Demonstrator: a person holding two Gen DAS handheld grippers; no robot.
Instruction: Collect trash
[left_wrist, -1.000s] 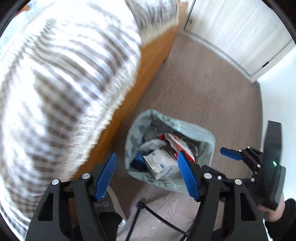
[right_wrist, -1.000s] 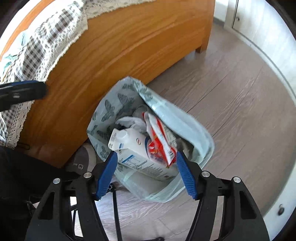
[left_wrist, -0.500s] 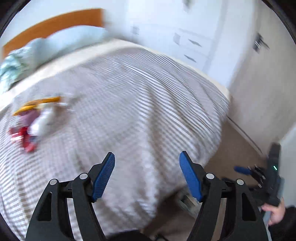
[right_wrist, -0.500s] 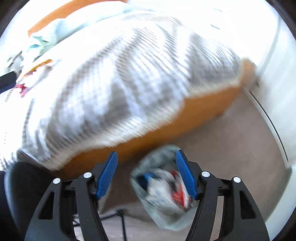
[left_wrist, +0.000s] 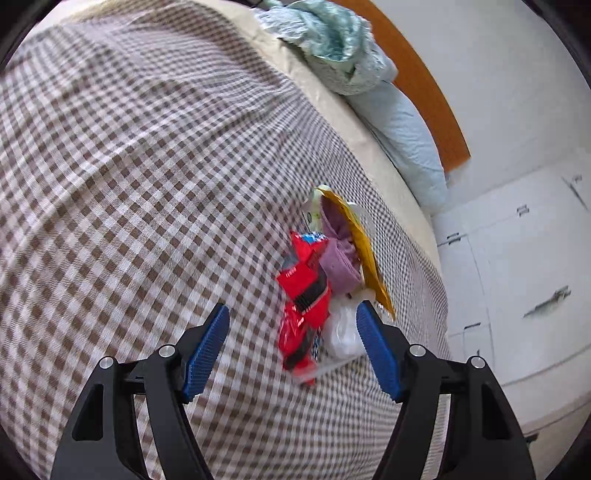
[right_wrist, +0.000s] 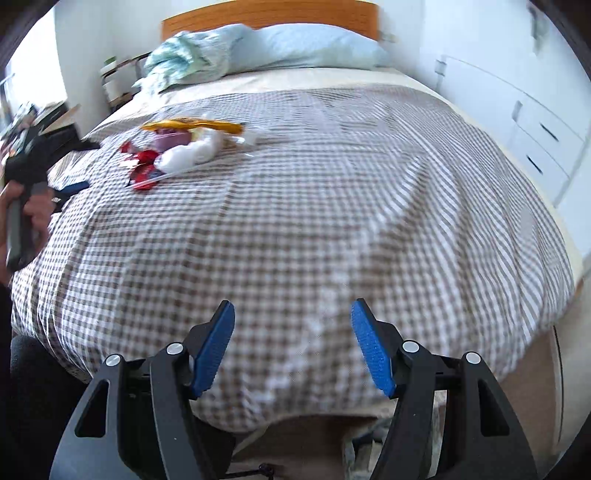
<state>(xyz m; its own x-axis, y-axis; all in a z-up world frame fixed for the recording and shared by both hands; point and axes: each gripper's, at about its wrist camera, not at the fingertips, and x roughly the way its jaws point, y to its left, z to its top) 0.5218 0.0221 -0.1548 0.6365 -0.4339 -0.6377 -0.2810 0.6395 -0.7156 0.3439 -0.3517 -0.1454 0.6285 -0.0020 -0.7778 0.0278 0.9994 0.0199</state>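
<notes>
The left gripper (left_wrist: 291, 347) and right gripper (right_wrist: 292, 345) are being held spread, empty. The red wrapper (left_wrist: 304, 295), judged light and crinkly, is best pinched at its edge.

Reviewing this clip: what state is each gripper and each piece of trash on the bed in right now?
Left gripper: open, empty, poised over the trash.
Right gripper: open, empty, far from the trash.
Red crinkled foil wrapper: lying on the checked bedspread.
Yellow snack packet: lying beside it, apparently torn open.
White crumpled plastic: resting against the wrapper.
</notes>
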